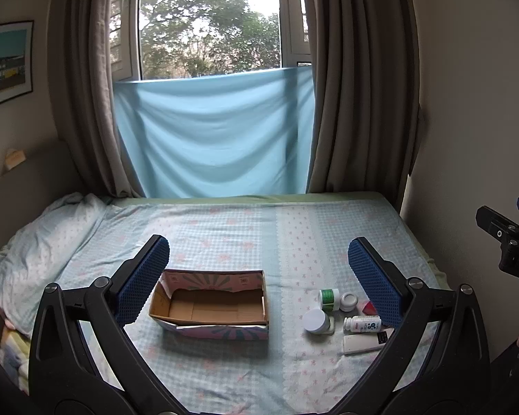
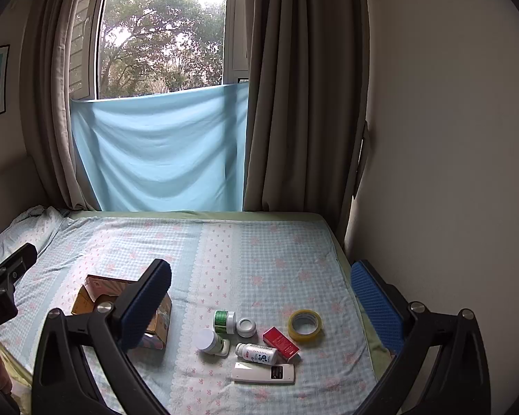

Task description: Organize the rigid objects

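An open, empty cardboard box [image 1: 211,306] lies on the bed; it also shows in the right wrist view [image 2: 97,290], partly behind a finger. To its right lie several small items: a green-labelled jar [image 2: 224,321], a white-capped bottle [image 2: 211,341], a small round tin [image 2: 246,326], a red box [image 2: 280,343], a white bottle on its side [image 2: 256,353], a white remote [image 2: 263,373] and a roll of tape [image 2: 305,324]. My left gripper [image 1: 257,276] is open and empty above the bed. My right gripper [image 2: 261,297] is open and empty above the items.
The bed [image 1: 245,228] has a checked blue sheet with a crumpled quilt [image 1: 41,242] at the left. A wall [image 2: 449,173] runs close along the right edge. Curtains and a blue cloth [image 1: 211,138] hang at the far end.
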